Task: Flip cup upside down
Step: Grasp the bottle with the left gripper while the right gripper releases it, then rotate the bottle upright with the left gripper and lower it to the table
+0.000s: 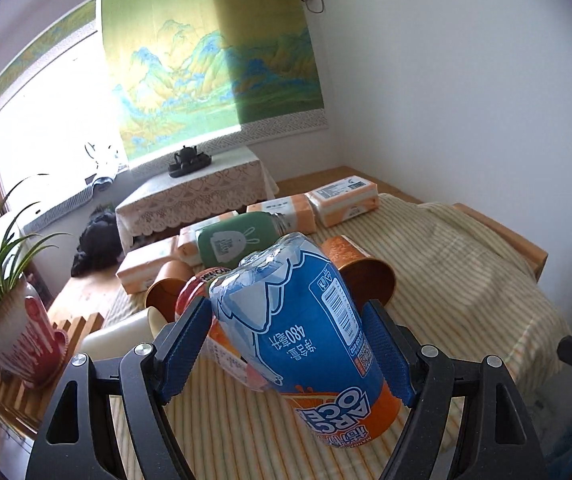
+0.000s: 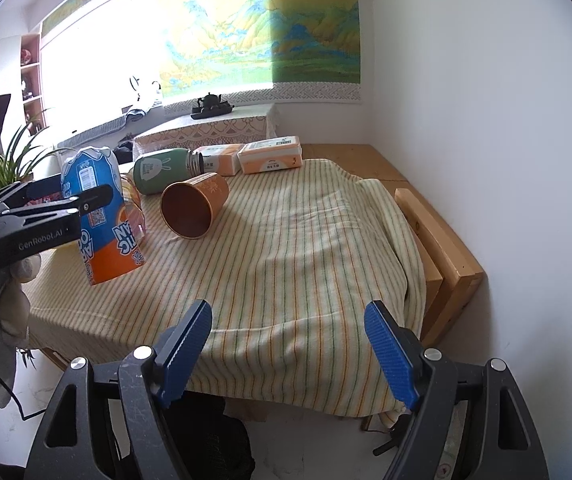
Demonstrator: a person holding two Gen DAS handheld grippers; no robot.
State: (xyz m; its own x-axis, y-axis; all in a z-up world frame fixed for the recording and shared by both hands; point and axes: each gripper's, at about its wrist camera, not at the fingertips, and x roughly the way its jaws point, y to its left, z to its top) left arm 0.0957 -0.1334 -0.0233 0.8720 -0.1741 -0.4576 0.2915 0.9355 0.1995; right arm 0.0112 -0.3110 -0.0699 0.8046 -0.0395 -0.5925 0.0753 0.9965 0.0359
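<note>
A blue and orange printed cup (image 1: 305,320) sits between the blue pads of my left gripper (image 1: 286,320), which is shut on it. Its print reads upside down, the orange end is lowest, and it leans slightly. From the right wrist view the same cup (image 2: 102,216) is at the left, gripped by the left gripper (image 2: 86,204), its orange end at or just above the striped cloth (image 2: 305,260); contact cannot be told. My right gripper (image 2: 287,312) hangs open over the table's near edge, holding nothing.
An orange paper cup (image 2: 194,208) lies on its side mid-table, with a green rabbit flask (image 2: 162,174) and tissue packs (image 2: 272,156) behind it. A white cup (image 1: 122,332), a red tin (image 1: 194,292) and a potted plant (image 1: 18,332) crowd the left. A wooden frame (image 2: 441,248) borders the right.
</note>
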